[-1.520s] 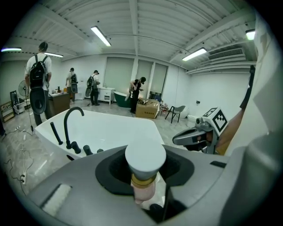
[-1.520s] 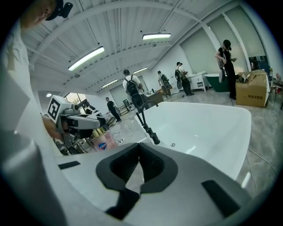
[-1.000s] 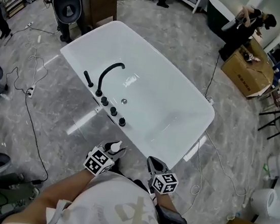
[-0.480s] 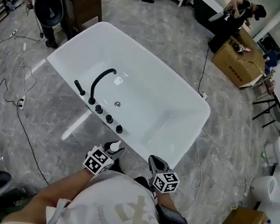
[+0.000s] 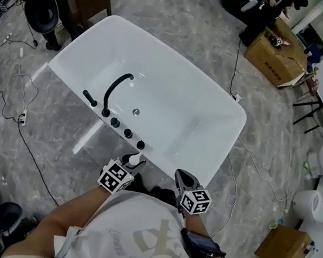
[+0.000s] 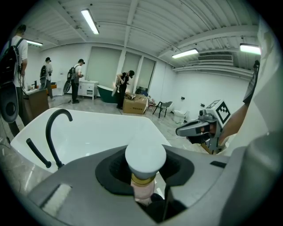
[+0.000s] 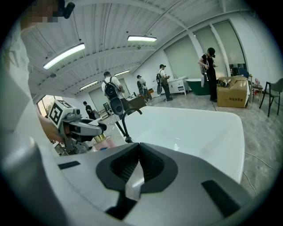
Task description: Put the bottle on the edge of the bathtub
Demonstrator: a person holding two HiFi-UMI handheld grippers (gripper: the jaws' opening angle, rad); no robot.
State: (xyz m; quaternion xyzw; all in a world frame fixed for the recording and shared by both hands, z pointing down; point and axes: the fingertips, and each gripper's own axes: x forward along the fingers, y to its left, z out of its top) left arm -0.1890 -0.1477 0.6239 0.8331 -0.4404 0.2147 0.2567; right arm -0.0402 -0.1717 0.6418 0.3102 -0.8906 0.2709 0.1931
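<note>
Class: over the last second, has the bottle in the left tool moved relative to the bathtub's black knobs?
Yes: the bottle has moved closer to the nearest black knob on the bathtub rim.

Pink bottle (image 6: 144, 170), white cap, held in jaws, near white bathtub (image 5: 180, 122) edge

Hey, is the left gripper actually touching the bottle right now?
Touching. The left gripper view shows the left gripper with its dark pads closed on the neck of the bottle, just under the white cap, with no gap visible.
</note>
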